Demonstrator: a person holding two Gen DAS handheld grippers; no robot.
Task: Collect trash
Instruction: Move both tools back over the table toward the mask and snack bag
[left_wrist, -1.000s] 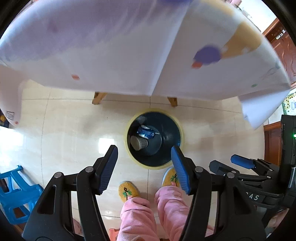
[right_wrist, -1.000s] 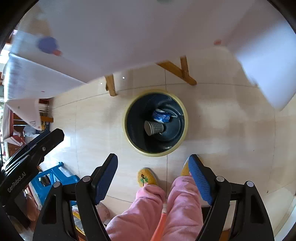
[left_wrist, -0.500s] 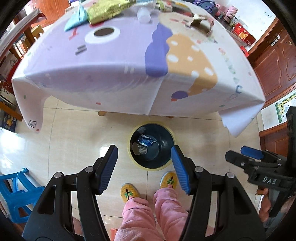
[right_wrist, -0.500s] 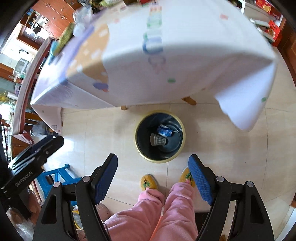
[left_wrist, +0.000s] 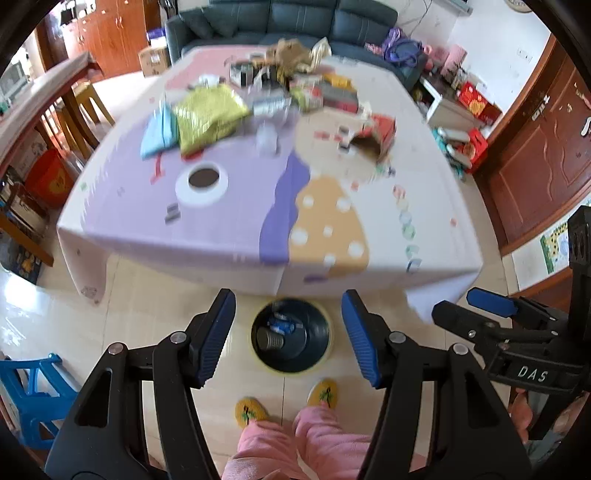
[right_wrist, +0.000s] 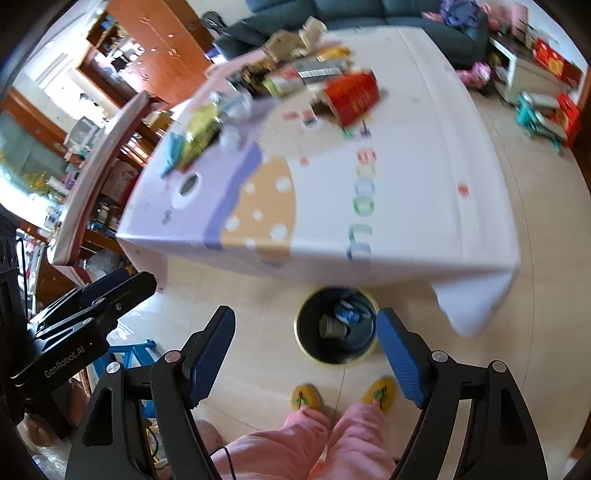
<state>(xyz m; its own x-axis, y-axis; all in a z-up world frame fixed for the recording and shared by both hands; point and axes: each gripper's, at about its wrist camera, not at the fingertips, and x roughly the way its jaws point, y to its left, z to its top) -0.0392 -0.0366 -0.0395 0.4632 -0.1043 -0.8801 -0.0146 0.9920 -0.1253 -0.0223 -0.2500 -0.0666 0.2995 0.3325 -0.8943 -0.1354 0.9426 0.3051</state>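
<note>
Both tongs have lifted from the bin (left_wrist: 290, 334), left (left_wrist: 288, 334) and right (right_wrist: 306, 354) wide and empty. Cup and wrapper binned; blurred litter (left_wrist: 284, 85), likely more trash, crowds the bench (left_wrist: 236, 221) at 12 o'clock.

Home living/dining rm. Dark sofa (left_wrist: 295, 16) along the far wall, w/ bags and soft things piled at its right end. Big table (left_wrist: 436, 155) under a cartoon-print cloth in purple, orange & white, its far half littered w/ snack bags and boxes (left_wrist: 277, 88). Glossy cream floor tiles (left_wrist: 155, 317). Reddish wooden cabinets (right_wrist: 147, 48) and a panelled wooden door (left_wrist: 532, 162). Wooden chairs (left_wrist: 77, 107) beside the table, a blue plastic stool (left_wrist: 33, 395) on the floor. Small round bin (left_wrist: 291, 334) at the table's near edge. Person in pink trousers (left_wrist: 295, 443) & yellow slippers (left_wrist: 251, 410): indoor house wear.
</note>
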